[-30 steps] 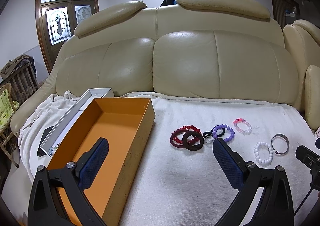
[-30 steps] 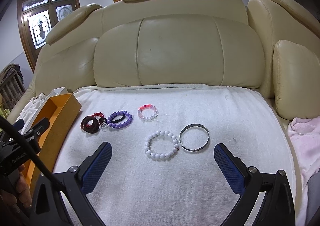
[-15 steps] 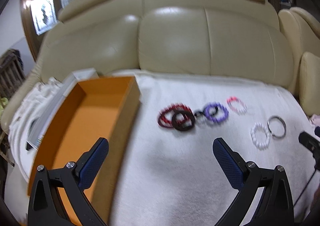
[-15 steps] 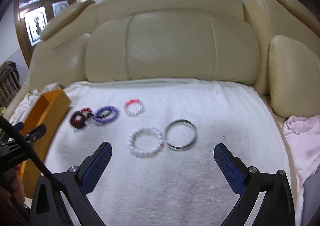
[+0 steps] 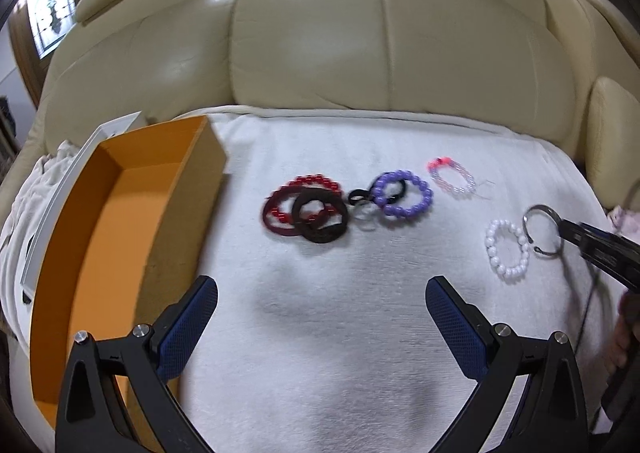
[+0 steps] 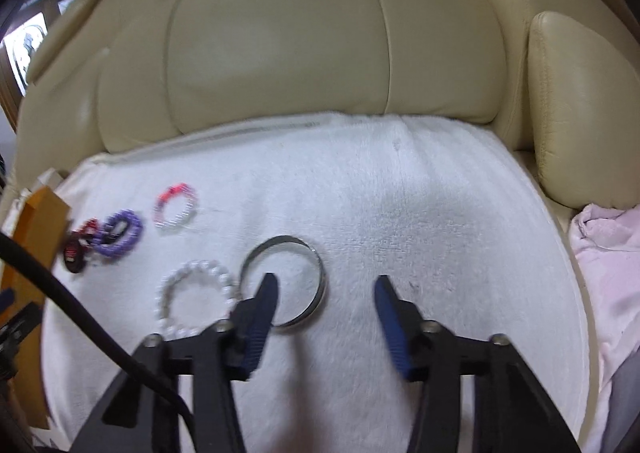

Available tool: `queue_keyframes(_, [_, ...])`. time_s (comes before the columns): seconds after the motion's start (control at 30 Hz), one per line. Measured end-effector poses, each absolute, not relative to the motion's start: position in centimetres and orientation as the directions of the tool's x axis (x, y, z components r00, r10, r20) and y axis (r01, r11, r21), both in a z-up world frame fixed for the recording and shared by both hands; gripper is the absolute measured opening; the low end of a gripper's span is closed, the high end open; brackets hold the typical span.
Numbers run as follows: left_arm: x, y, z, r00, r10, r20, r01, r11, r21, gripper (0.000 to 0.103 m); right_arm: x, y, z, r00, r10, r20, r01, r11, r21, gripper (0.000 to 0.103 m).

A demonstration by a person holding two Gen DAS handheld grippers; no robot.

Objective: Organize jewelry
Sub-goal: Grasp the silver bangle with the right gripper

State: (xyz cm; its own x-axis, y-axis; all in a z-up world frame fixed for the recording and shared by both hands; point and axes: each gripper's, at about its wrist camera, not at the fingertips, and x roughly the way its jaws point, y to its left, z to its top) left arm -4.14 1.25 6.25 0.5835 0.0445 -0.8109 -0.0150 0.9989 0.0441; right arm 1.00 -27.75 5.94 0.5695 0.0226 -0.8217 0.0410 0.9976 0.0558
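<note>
Several bracelets lie on a white towel (image 5: 340, 353). A red bead bracelet with dark bands (image 5: 304, 209) and a purple bead bracelet (image 5: 404, 195) sit near an orange box (image 5: 120, 233). Further right are a pink bead bracelet (image 5: 452, 177), a white pearl bracelet (image 6: 192, 269) and a silver bangle (image 6: 280, 240). My right gripper (image 6: 325, 281) is closing over the bangle. One finger is inside the ring and one outside, with the rim between them, untouched. My left gripper (image 5: 320, 289) hangs open and empty in front of the red and purple bracelets.
The towel covers a cream leather sofa seat, with the backrest (image 5: 360, 53) close behind. A white lid (image 5: 72, 181) lies beyond the orange box. A pink cloth (image 6: 608, 253) sits at the right edge. A black cable (image 6: 80, 317) crosses the right wrist view.
Both grippers have dropped and tilted down towards the towel. The right gripper's jaws have narrowed from wide open and now straddle the silver bangle's rim. The left gripper's jaws stay wide.
</note>
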Motion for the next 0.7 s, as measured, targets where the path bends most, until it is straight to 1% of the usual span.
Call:
queue_keyframes(0.03, [-4.0,0.9,6.2,0.582,0.039,-0.812,-0.003,0.999,0.046,0.103,1.5,-27.9,5.3,0.556,0.024,-0.831,0.049,0.997,0.061,0.036])
queue_keyframes(0.07, [-3.9,0.4,6.1,0.582,0.029,-0.813,0.012,0.999,0.044,0.103,1.8,-28.0,5.0,0.552,0.023,-0.833,0.057,0.996,0.065,0.034])
queue_keyframes(0.13, [-3.7,-0.4,6.0,0.583,0.009,-0.813,0.037,0.999,0.037,0.103,2.0,-28.1,5.1,0.571,0.013,-0.821,0.062,0.996,0.059,0.019])
queue_keyframes(0.17, [-3.6,-0.7,6.0,0.584,0.003,-0.811,0.045,0.998,0.036,0.103,2.1,-28.1,5.1,0.568,0.017,-0.823,0.059,0.996,0.061,0.015])
queue_keyframes(0.23, [-3.4,-1.6,5.9,0.586,-0.021,-0.810,0.073,0.997,0.028,0.101,2.1,-28.1,5.0,0.567,0.027,-0.823,0.051,0.996,0.068,0.005])
queue_keyframes(0.37, [-2.7,-3.6,5.2,0.570,-0.087,-0.817,0.136,0.991,-0.010,0.087,1.8,-27.9,5.9,0.599,0.023,-0.801,0.042,0.997,0.061,0.004])
queue_keyframes(0.53, [-1.9,-6.9,4.4,0.553,-0.174,-0.815,0.223,0.973,-0.056,0.086,1.1,-30.0,7.2,0.631,0.027,-0.775,0.091,0.990,0.109,0.004])
queue_keyframes(0.7, [-0.4,-9.2,2.6,0.525,-0.170,-0.834,0.247,0.968,-0.042,0.086,1.0,-32.2,7.1,0.619,0.046,-0.784,0.136,0.977,0.165,0.004])
